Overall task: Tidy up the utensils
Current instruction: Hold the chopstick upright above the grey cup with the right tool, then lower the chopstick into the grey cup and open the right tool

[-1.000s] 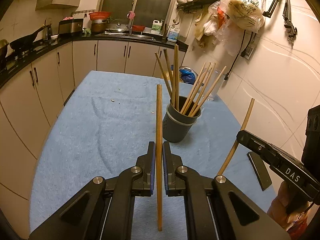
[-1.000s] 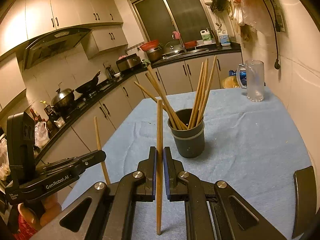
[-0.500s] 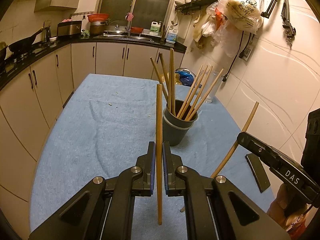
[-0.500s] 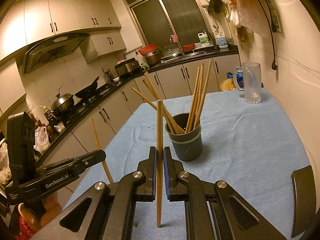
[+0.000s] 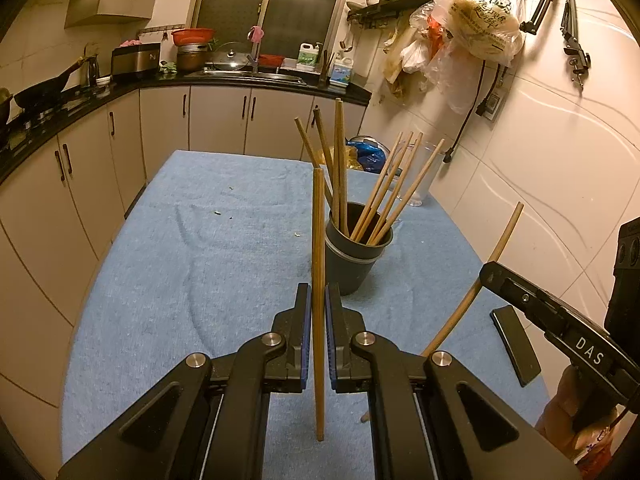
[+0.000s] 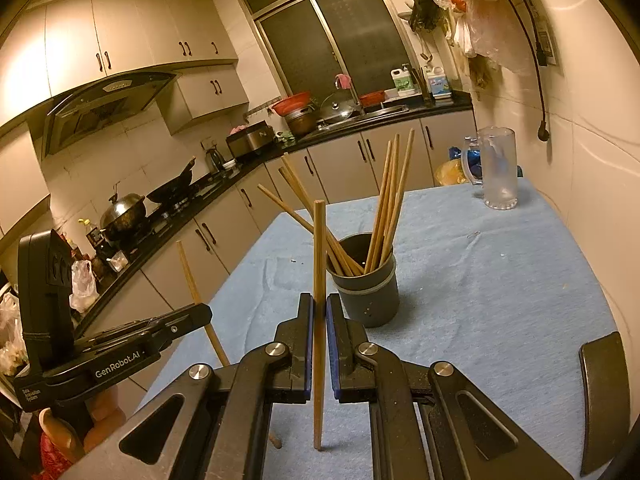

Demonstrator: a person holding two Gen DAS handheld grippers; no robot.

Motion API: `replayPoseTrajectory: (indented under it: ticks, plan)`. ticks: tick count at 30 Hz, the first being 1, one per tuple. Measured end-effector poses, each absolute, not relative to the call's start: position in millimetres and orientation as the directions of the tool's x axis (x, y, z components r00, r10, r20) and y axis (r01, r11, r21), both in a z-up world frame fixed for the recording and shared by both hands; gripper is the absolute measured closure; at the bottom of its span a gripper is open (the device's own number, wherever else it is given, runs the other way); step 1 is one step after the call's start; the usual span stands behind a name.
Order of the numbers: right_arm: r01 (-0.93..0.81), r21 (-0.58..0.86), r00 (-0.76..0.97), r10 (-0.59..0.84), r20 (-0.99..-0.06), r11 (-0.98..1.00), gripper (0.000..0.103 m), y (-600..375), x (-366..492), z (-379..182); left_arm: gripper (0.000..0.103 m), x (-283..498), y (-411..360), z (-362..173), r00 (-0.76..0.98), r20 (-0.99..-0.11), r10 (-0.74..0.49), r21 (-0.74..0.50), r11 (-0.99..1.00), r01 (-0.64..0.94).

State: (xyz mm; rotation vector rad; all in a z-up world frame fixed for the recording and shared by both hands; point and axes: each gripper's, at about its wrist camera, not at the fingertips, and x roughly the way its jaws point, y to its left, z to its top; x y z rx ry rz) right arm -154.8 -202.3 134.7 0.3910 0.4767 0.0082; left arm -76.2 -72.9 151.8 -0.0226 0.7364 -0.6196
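A dark grey cup holding several wooden chopsticks stands on the blue cloth; it also shows in the right wrist view. My left gripper is shut on one upright chopstick, just short of the cup. My right gripper is shut on another upright chopstick, left of and just short of the cup. Each gripper shows in the other's view, the right one beside the cup's right, the left one at the table's left edge.
A blue cloth covers the table. A glass mug stands at the far right corner. A black flat object lies near the right edge. Kitchen cabinets and counter run along the left and back; a tiled wall is on the right.
Both grippers have risen slightly and edged toward the cup, each still holding its chopstick upright.
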Motion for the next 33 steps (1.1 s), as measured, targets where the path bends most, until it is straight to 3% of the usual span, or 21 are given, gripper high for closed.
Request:
replayPoseTrajectory:
  ticks: [33]
  plan:
    - [0.117, 0.375, 0.920, 0.042, -0.389, 0.920, 0.096, -229.9, -153.2, 167.8, 0.097, -64.4, -95.9, 180.3, 0.576, -0.605, -0.550, -0.190, 0.802, 0.566]
